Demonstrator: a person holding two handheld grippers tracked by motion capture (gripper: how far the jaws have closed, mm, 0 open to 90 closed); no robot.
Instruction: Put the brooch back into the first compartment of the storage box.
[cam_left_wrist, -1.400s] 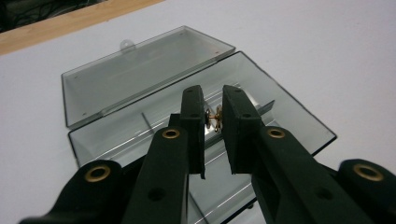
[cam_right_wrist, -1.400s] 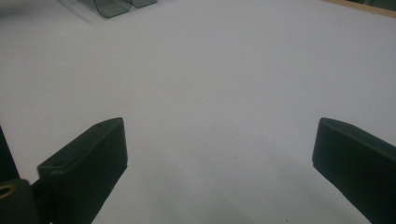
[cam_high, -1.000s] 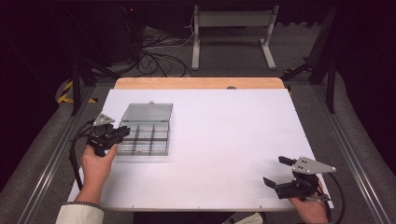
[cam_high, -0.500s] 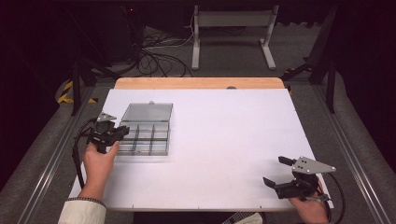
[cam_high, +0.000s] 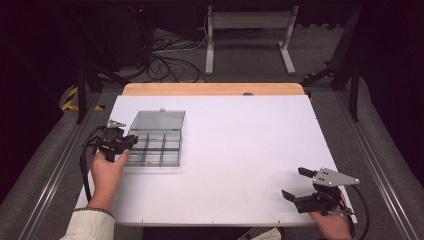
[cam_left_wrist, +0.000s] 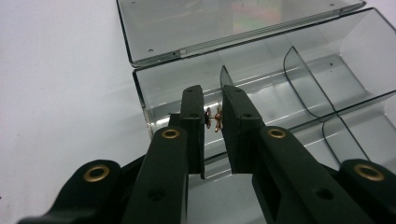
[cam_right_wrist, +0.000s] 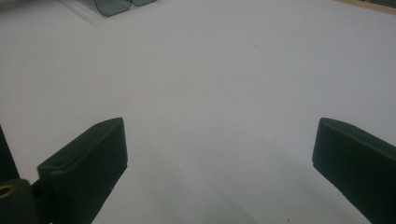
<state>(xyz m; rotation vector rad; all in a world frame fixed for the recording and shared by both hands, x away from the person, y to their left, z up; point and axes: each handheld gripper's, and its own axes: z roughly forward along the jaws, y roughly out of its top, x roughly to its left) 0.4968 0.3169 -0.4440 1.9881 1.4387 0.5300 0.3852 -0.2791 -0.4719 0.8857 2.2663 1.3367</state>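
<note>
A small gold-coloured metal piece (cam_left_wrist: 215, 119) is shown clamped between the nearly closed jaws of the left gripper (cam_left_wrist: 213, 122), just above the near corner compartment of the clear plastic divided box (cam_left_wrist: 327, 70) lying directly ahead, while the distant right gripper (cam_high: 300, 185) is held wide open.

Black tongs (cam_left_wrist: 213, 122), clear grey box (cam_high: 155, 137)

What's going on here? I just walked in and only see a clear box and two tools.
A person holds tongs in each hand at a white table. The left tongs are shut on a small gold-coloured piece, held over the near corner compartment of an open clear divided box; its lid lies flat behind it. The right tongs sit open near the table's front right edge, holding nothing.
</note>
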